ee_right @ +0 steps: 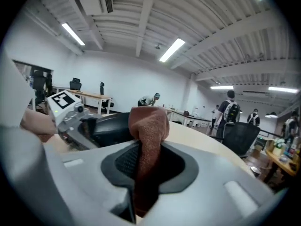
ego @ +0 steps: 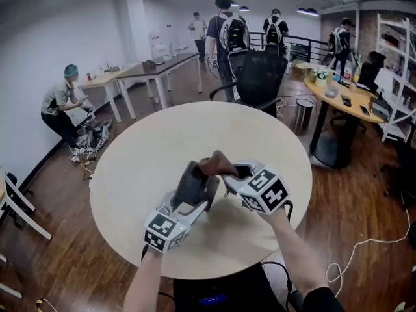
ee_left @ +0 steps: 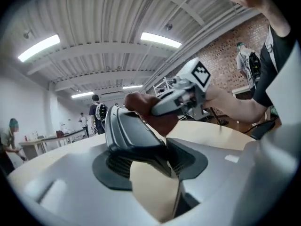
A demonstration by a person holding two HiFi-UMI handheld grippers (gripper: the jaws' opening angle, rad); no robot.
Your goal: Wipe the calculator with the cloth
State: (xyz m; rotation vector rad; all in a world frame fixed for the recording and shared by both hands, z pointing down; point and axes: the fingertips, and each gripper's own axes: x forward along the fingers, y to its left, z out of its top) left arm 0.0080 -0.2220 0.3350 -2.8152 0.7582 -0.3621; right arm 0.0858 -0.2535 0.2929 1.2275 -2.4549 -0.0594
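Note:
A dark grey calculator [ego: 193, 186] is held tilted up above the round table [ego: 149, 155], with my left gripper [ego: 195, 190] shut on its lower end. In the left gripper view the calculator [ee_left: 129, 131] stands on edge between the pads. A brown cloth [ego: 218, 164] is pinched in my right gripper [ego: 229, 173] and rests against the calculator's top edge. In the right gripper view the cloth [ee_right: 149, 135] sticks up from the jaws, bunched at the top, with the calculator [ee_right: 110, 126] and the left gripper [ee_right: 70, 112] just beyond it on the left.
A black office chair [ego: 260, 77] stands at the table's far side, with a small bin [ego: 302, 112] to its right. A wooden desk [ego: 344, 103] with clutter is at the right. Several people stand or crouch further back. Cables lie on the floor.

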